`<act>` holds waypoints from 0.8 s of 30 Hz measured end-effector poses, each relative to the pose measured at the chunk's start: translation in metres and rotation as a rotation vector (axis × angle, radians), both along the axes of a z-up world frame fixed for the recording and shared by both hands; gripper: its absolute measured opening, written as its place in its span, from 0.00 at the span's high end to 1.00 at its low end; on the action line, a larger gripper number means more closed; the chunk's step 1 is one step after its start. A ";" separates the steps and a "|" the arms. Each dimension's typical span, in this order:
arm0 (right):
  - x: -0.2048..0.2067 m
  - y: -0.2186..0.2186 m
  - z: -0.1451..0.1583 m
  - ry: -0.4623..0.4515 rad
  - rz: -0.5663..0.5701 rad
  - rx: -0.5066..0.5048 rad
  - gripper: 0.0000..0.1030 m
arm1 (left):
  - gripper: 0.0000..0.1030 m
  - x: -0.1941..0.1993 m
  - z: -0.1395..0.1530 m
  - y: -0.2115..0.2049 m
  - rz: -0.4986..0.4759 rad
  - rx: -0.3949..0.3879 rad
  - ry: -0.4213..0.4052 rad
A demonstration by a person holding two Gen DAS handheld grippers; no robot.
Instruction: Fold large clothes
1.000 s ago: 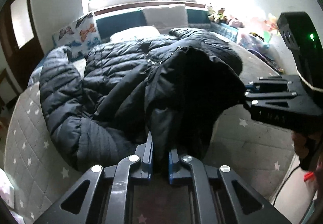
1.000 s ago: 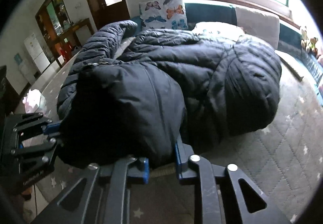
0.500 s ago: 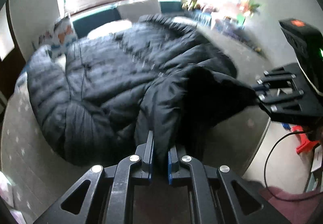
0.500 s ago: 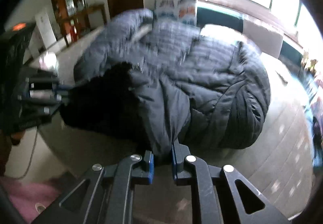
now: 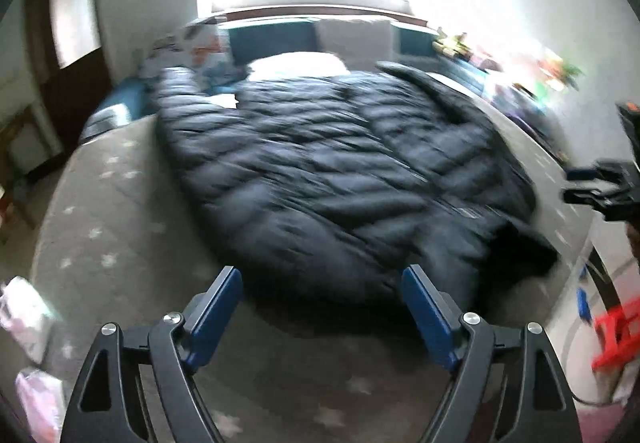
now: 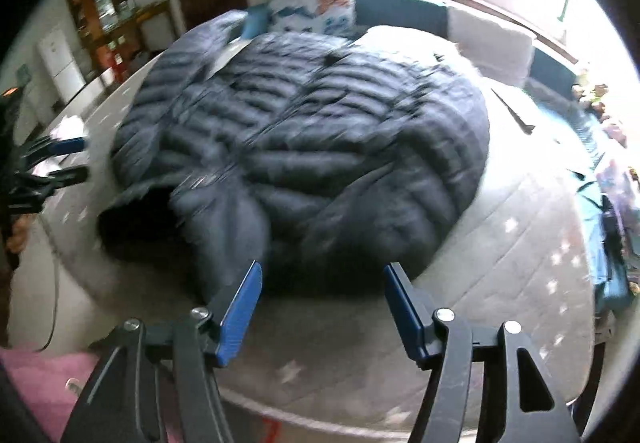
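A: Listing item one: dark puffer coat (image 5: 340,179), quilted, spread over the grey star-print bed (image 5: 120,211), its hood end bunched at the near edge. Status of folding?

B: Barely begun, by my reading. The body lies roughly flat, one sleeve (image 6: 192,55) stretched toward the butterfly pillow (image 6: 316,3); no clean fold shows. Sleeves and halves are still to be brought in.

A: Item two: left tool (image 5: 320,307).

B: Jaws have just been opening; blue pads stand wide, nothing between them. It points steeply down at the near hem of the coat, clear of the fabric.

A: Item three: right tool (image 6: 322,303).

B: Jaws likewise just been opening, pads apart and empty, the coat's edge just beyond the tips. Pitched downward too, beside the left one at the foot of the bed.

A: Remarks?

B: Both frames are blurred, so fine creases cannot be told. The coat rests loose on the bed, held by neither tool.
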State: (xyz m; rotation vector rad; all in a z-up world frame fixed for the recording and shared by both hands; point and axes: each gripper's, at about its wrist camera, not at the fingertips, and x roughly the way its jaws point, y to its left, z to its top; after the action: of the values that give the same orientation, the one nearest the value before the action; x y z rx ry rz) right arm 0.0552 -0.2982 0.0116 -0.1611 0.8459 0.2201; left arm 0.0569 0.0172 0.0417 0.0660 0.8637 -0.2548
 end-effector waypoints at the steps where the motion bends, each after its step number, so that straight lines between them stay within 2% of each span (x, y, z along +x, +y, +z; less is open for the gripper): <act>1: 0.011 -0.005 0.002 -0.016 -0.032 0.005 0.33 | 0.14 0.009 0.002 0.010 0.033 -0.003 0.002; 6: 0.044 -0.027 -0.001 -0.027 -0.128 0.037 0.33 | 0.14 0.067 0.005 0.065 0.194 -0.069 0.036; 13: 0.079 -0.056 0.000 -0.037 -0.240 0.126 0.33 | 0.14 0.163 -0.016 0.119 0.316 -0.175 0.107; 15: 0.093 -0.058 0.002 -0.042 -0.245 0.146 0.33 | 0.14 0.191 -0.025 0.131 0.337 -0.210 0.123; 18: 0.118 -0.054 -0.002 -0.057 -0.248 0.099 0.33 | 0.14 0.227 -0.041 0.139 0.369 -0.249 0.168; 24: 0.168 -0.062 -0.013 -0.016 -0.262 0.085 0.33 | 0.14 0.287 -0.070 0.146 0.397 -0.292 0.241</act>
State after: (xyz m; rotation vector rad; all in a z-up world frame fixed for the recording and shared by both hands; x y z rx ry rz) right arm 0.2232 -0.3604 -0.0014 0.0282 0.8316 0.0090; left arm 0.3439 0.1635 -0.0287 -0.4119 1.0497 -0.0131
